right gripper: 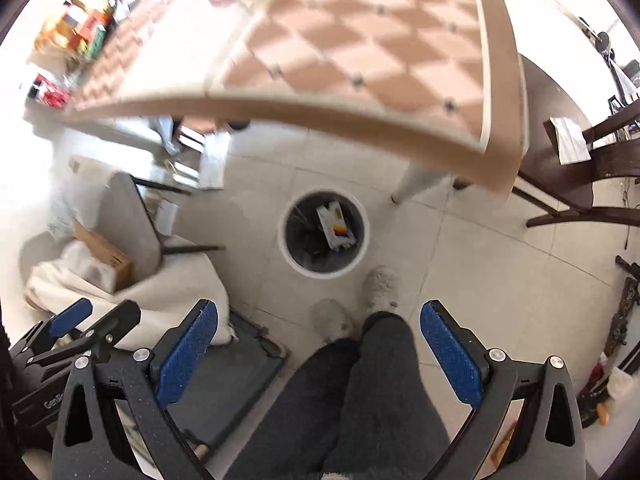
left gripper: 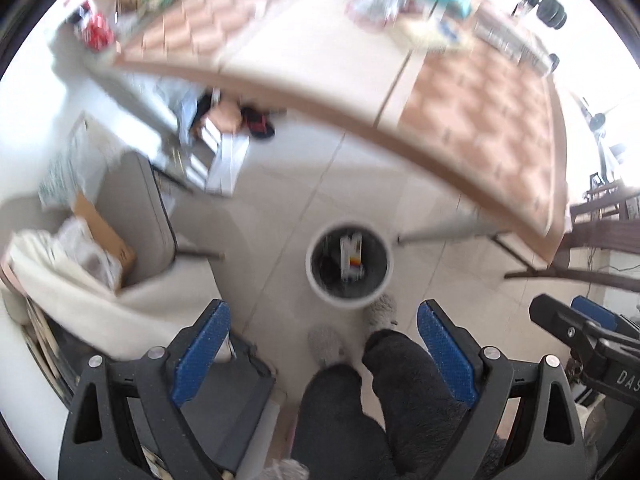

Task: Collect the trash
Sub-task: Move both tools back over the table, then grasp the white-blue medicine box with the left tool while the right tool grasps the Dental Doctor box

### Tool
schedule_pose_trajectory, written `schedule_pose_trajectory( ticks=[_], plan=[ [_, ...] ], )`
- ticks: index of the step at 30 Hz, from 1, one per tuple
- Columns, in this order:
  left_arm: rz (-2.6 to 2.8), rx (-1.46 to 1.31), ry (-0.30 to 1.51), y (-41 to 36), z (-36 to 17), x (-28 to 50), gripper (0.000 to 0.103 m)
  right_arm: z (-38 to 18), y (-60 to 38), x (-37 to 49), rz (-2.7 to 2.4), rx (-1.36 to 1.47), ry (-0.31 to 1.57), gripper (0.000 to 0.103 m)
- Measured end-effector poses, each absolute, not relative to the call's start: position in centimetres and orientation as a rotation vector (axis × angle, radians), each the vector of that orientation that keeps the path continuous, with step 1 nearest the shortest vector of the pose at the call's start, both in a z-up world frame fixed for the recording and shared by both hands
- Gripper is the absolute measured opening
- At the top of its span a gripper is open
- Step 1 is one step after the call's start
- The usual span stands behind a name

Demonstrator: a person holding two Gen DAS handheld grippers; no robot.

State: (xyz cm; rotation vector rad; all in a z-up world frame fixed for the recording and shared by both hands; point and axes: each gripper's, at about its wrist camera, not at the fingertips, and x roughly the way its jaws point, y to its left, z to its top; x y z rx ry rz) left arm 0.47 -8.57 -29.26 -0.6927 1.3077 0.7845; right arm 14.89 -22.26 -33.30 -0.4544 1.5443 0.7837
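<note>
1. I am looking down at the floor, taking the white trash bin (left gripper: 349, 265) as my landmark; left of it a grey chair (left gripper: 136, 216) is carrying a cardboard box (left gripper: 106, 240) and a pale cloth.
2. My left tongs (left gripper: 323, 354) are hanging spread wide on the near side of the bin, pinching nothing.
3. Inside the bin a white carton with a coloured stripe (right gripper: 336, 227) is lying on dark contents.
4. Just on the near side of the bin my two grey slippers (right gripper: 380, 285) are standing on the tiles.
5. My right tongs (right gripper: 319, 354) are also gaping, gripping nothing.
6. Beyond the bin the checkered surface (right gripper: 360, 60) is carrying blurred packages at its far end.
7. Right of the bin a dark wooden chair (right gripper: 592, 176) is standing.
</note>
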Motion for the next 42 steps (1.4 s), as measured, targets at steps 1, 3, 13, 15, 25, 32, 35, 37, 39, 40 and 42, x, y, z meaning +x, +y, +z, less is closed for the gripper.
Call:
schedule_pose_trajectory(
  ticks=[1,3,13,15,25,32,35,37,39,40,42],
  plan=[
    [0.794,-0.667,1.286,-7.9,-28.3,1.3,0.103,-32.1,-21.7,15.9,0.795,-0.439,1.539,0.102],
    [0.804,-0.589,1.253,-6.7,-26.6,4.0,0.103,-30.1,-20.8,18.1,0.808,-0.411,1.527,0.102],
    [0.655,-0.145,1.404,0.4,-28.2,23.4,0.103,-26.5,-13.1,36.0,0.798,-0.561,1.441,0.103],
    [0.592,-0.119,1.468,2.2,-30.1,27.2,0.103,-27.1,-11.7,40.5,0.785,-0.565,1.447,0.103],
    [0.331,0.099,1.771,7.6,-41.1,37.6,0.103,-35.0,-3.3,58.6,0.711,-0.715,1.501,0.102],
    [0.186,-0.012,1.831,7.6,-43.7,38.9,0.092,-39.8,2.7,63.9,0.723,-0.825,1.493,0.102],
    [0.189,-0.146,1.802,8.3,-43.0,39.3,0.081,-41.0,4.8,65.0,0.749,-0.839,1.472,0.102],
    [0.233,-0.218,1.798,8.6,-42.9,39.4,0.081,-42.0,6.0,65.4,0.764,-0.853,1.461,0.102],
    [0.303,-0.332,1.808,8.8,-42.9,39.1,0.081,-42.9,6.9,65.4,0.776,-0.873,1.457,0.089],
    [0.346,-0.415,1.811,8.9,-42.9,38.8,0.081,-43.5,7.2,65.4,0.774,-0.893,1.452,0.071],
    [0.441,-0.594,1.781,9.1,-42.7,38.1,0.081,-43.5,7.2,65.6,0.781,-0.855,1.452,0.062]
  ],
)
